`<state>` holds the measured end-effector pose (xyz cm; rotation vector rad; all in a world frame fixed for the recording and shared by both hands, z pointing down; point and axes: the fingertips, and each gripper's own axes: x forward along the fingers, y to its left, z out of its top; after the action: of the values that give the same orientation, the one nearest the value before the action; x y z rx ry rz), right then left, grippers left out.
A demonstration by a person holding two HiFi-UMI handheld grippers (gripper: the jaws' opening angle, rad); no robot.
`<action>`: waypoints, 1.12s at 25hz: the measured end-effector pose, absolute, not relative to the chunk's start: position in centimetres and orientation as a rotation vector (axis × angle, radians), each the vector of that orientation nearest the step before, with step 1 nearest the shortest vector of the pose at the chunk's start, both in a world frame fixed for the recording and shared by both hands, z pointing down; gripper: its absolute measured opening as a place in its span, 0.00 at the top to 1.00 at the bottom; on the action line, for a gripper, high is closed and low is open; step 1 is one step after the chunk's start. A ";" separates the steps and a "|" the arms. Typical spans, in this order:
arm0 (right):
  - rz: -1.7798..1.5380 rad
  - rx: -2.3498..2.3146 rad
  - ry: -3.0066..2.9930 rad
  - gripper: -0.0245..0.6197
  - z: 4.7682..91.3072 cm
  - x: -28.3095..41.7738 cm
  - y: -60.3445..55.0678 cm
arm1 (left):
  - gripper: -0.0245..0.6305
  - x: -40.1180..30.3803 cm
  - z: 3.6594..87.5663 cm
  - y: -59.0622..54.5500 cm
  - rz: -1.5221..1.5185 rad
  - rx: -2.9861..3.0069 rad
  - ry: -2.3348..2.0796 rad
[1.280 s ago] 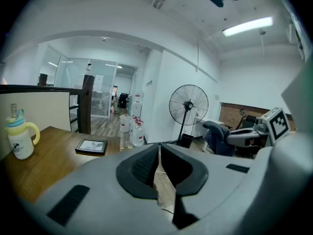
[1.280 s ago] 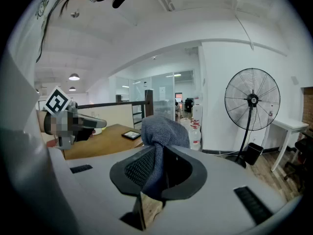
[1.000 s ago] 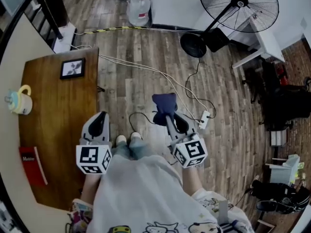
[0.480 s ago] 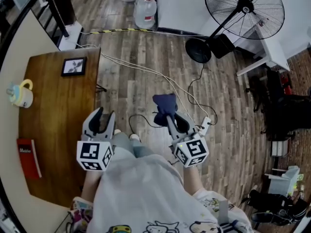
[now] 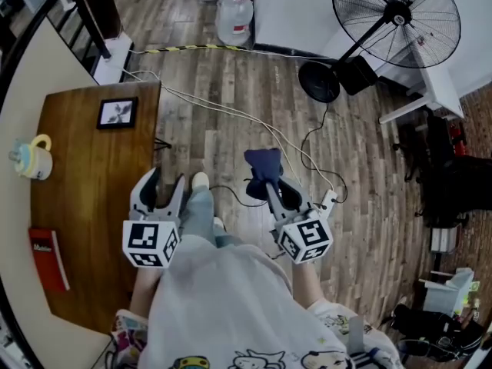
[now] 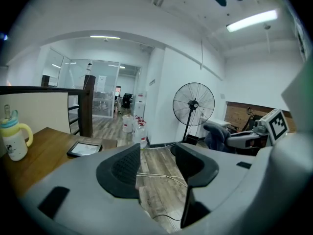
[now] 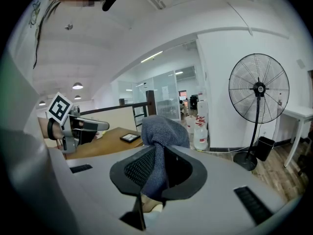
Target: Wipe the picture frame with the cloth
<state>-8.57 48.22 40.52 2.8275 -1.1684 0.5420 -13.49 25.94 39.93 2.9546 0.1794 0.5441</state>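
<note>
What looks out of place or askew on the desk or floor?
Nothing is spilled or broken. Two oddities: the picture frame lies flat on the desk near its far corner instead of standing, and white cables trail loose across the wood floor to a power strip, a possible trip hazard.

Wood-plank floor (image 5: 231, 121), brown desk (image 5: 92, 206), standing fan (image 5: 396, 21), white walls.

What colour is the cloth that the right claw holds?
The cloth is dark blue with a greyish tone; the right gripper view shows it best.
</note>
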 end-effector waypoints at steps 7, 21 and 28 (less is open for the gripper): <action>0.564 2.814 -1.168 0.89 40.5 -2.1 44.8 | 0.63 -6.9 40.5 21.9 0.572 2.942 0.173; 0.577 2.806 -1.142 0.89 39.9 10.2 37.6 | 0.63 5.4 39.5 14.3 0.546 2.931 0.169; 0.611 2.733 -1.206 0.89 39.5 13.5 32.8 | 0.63 7.5 40.8 10.2 0.575 2.888 0.105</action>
<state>13.50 32.84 39.54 2.7331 -1.2062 0.6109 7.47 10.25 40.79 2.8885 0.1050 0.5752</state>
